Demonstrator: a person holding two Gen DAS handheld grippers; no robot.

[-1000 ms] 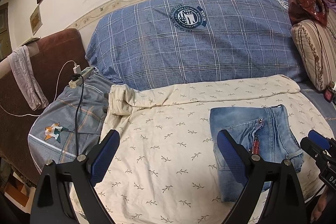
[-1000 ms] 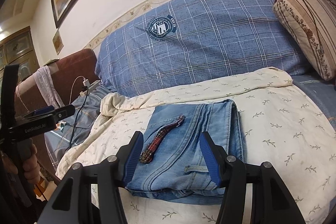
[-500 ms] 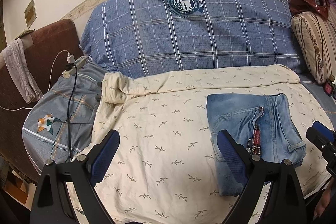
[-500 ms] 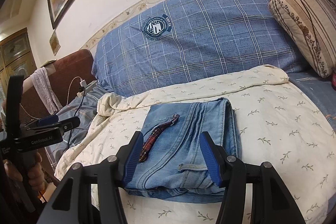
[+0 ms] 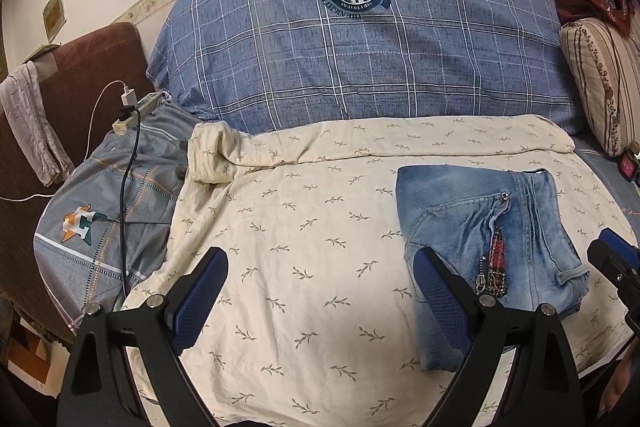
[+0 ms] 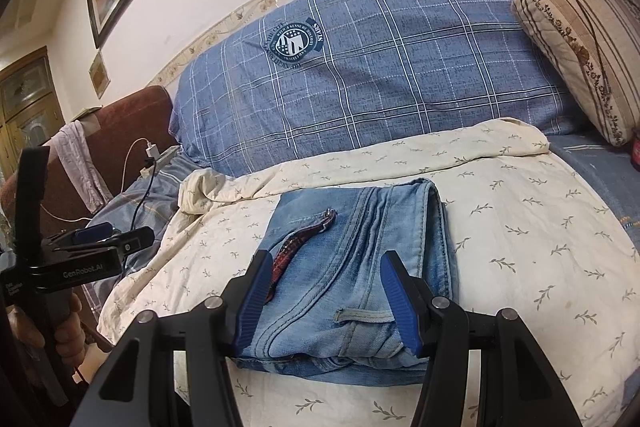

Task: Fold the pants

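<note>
- Here the pants (image 5: 488,243) lie folded into a compact, roughly rectangular stack of light blue denim on the cream leaf-print sheet (image 5: 304,235), toward the right side of the bed as the left wrist view shows it.
- The top face shows washed, faded denim with stitched seams running lengthwise, a belt loop near the front edge, and an open fly with a metal zipper and a red plaid lining (image 6: 298,247).
- From the right wrist view the stack (image 6: 360,267) shows several layers at its near edge, and the fold along its right side is rounded.
- The left gripper (image 5: 320,303) hovers over bare sheet with its jaws spread wide and nothing between them; its right finger (image 5: 440,303) overlaps the jeans' near left corner in the view.
- The right gripper (image 6: 328,303) sits at the near edge of the pants with its blue-padded fingers apart, straddling the middle of the stack; it grasps nothing.
- Behind the sheet stands a large blue checked cushion (image 5: 360,51) against the wall, with a striped beige pillow (image 5: 604,79) at the right.
</note>
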